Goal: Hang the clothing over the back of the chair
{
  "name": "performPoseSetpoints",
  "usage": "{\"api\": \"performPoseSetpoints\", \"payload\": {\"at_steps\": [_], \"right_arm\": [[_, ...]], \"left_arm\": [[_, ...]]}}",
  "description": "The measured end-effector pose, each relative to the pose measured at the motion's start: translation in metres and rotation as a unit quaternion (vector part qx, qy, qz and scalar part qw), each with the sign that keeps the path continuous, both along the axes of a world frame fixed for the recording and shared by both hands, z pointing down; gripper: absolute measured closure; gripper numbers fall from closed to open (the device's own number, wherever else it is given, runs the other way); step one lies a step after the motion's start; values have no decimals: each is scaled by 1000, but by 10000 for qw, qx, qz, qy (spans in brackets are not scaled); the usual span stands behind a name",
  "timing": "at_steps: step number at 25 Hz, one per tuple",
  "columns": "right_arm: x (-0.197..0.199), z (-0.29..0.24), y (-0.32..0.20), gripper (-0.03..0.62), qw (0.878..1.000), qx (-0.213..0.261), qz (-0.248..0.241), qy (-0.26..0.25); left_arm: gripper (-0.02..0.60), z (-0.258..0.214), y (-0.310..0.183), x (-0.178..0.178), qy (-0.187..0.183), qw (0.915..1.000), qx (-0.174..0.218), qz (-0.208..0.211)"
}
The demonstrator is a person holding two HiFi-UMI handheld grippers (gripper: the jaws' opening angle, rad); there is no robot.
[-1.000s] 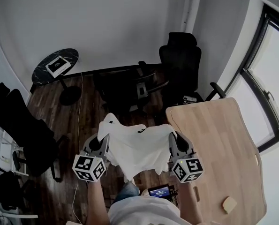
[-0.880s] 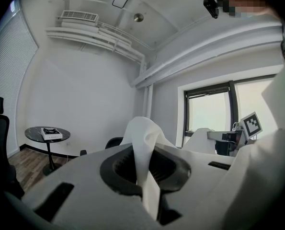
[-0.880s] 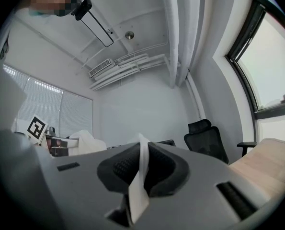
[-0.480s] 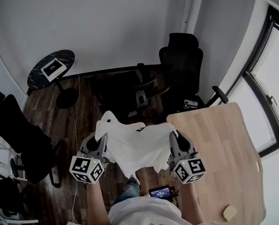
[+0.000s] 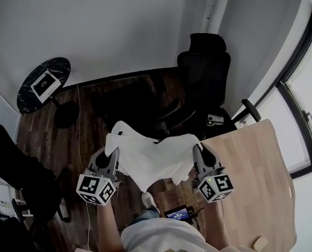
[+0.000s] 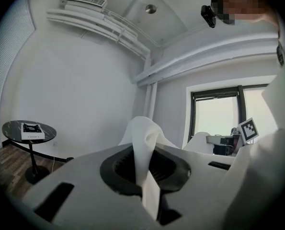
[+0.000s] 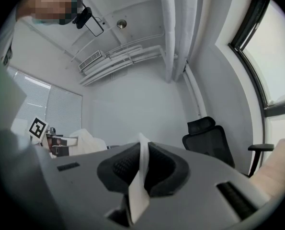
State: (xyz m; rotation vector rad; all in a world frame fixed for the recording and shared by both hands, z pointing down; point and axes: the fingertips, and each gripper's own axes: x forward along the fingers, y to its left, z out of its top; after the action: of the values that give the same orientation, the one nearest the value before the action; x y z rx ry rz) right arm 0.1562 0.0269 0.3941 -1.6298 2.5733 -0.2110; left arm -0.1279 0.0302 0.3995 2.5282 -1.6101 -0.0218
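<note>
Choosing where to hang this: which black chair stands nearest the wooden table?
The tall-backed chair with the headrest, just beyond the wooden table's far corner by the window. The black chair at far left stands well away.

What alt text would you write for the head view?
Seen from above, the left gripper and right gripper each clamp a side of a white garment spread between them. A black chair stands ahead, a wooden table at right.

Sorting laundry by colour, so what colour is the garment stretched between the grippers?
The soft cloth garment is plain white; the head view shows it best.
</note>
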Motion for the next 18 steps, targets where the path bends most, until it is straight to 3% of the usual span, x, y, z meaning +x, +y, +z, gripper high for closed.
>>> {"api": "performPoseSetpoints", "payload": {"at_steps": [7, 12, 18], "right_arm": [[-21, 5, -53, 557, 9997, -38, 215, 77], [-21, 6, -66, 557, 9996, -80, 255, 63], [-21, 10, -87, 557, 9998, -127, 116, 76]], "left_arm": [[542, 2, -66, -4, 31, 9990, 7, 435], [542, 3, -83, 0, 81, 9984, -9, 552], [543, 1, -95, -10, -127, 9983, 71, 566]]}}
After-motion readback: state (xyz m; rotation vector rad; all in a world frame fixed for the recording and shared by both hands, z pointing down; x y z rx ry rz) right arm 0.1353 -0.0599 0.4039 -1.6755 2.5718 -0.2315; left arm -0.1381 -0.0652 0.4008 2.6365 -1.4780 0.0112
